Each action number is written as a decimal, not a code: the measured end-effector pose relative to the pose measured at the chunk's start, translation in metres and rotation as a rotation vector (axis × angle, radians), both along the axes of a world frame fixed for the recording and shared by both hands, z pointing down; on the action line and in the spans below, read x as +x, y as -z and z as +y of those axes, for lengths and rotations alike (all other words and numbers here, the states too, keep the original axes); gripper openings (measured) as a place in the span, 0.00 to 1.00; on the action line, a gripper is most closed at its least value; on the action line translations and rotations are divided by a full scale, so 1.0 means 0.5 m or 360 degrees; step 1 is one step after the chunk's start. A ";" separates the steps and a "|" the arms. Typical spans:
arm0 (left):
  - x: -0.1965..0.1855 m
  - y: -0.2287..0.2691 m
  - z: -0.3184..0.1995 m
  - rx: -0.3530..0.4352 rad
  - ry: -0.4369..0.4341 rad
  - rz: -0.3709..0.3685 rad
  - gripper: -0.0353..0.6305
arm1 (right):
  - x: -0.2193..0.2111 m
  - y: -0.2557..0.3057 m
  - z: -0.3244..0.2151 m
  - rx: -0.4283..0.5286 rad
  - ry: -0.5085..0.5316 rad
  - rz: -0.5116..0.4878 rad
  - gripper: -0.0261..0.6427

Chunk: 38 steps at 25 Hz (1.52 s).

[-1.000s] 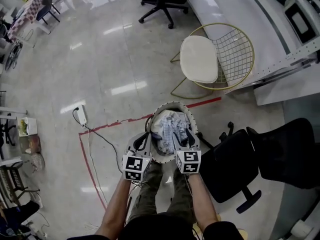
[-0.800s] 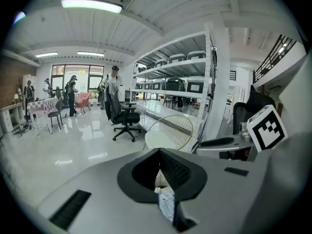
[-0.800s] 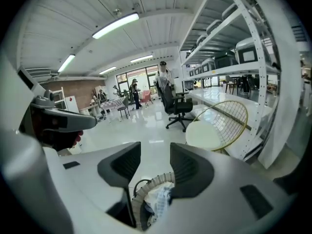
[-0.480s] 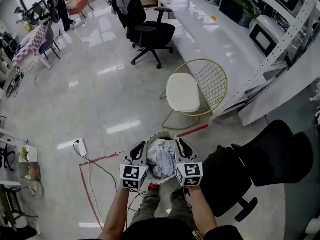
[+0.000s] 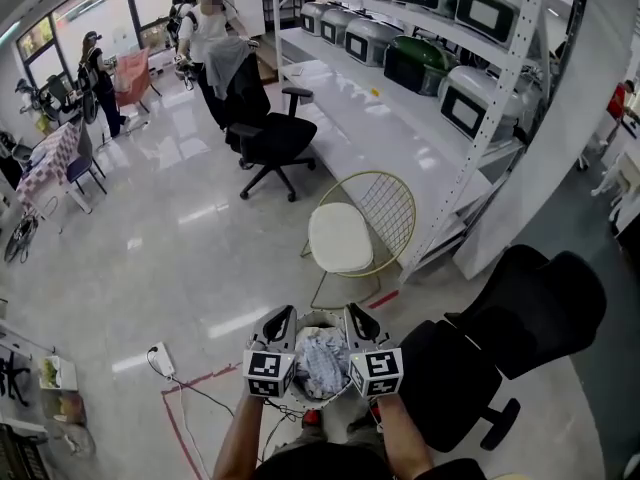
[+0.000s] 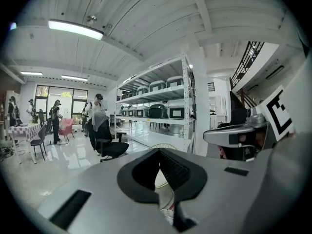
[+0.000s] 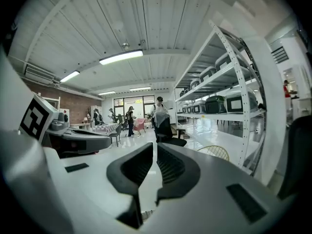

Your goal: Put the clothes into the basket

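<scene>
My forearms reach out side by side, each marker cube [image 5: 268, 373] turned up with its black-and-white square pattern. The left gripper [image 5: 282, 318] and right gripper [image 5: 356, 316] point almost level on either side of the basket [image 5: 322, 317]. The basket hangs between them, clear of the floor, with the clothes [image 5: 322, 358] piled inside it. My left jaws are clenched, pads meeting at the tips. My right jaws have just been closing and now leave only a thin slit. Each pair grips the basket's rim, which shows in the gripper views only as a pale sliver low in the gap. Only the head view shows the clothes. The left gripper view catches the right gripper's cube at its right edge, and the right gripper view adds ceiling strip lights [image 7: 121, 57] and a brick wall. Just right of the basket stands a black office chair [image 5: 500, 348]. Left of it on the floor are a white power strip [image 5: 158, 361] and red tape [image 5: 190, 388]. Beyond the basket stands a gold wire chair [image 5: 355, 233], then a second office chair [image 5: 265, 143], white shelving [image 5: 430, 8] and people [image 5: 210, 23].
</scene>
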State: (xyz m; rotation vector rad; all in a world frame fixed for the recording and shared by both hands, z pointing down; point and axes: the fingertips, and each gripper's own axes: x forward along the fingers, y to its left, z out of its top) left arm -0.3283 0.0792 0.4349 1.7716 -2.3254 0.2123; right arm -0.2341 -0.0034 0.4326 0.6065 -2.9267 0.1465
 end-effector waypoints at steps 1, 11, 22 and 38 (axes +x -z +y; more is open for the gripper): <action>0.002 0.010 -0.001 0.0014 -0.0019 -0.0008 0.06 | 0.005 0.009 0.003 0.0014 -0.0016 -0.0013 0.11; 0.023 0.043 0.021 0.0033 -0.0101 -0.0055 0.06 | 0.050 0.035 0.041 0.0060 -0.0076 -0.0039 0.11; 0.041 0.041 0.016 0.0028 -0.0133 -0.0062 0.06 | 0.058 0.036 0.048 0.0073 -0.0085 -0.0042 0.10; 0.062 0.044 0.024 0.0023 -0.0143 -0.0077 0.06 | 0.073 0.037 0.058 0.0059 -0.0072 -0.0043 0.10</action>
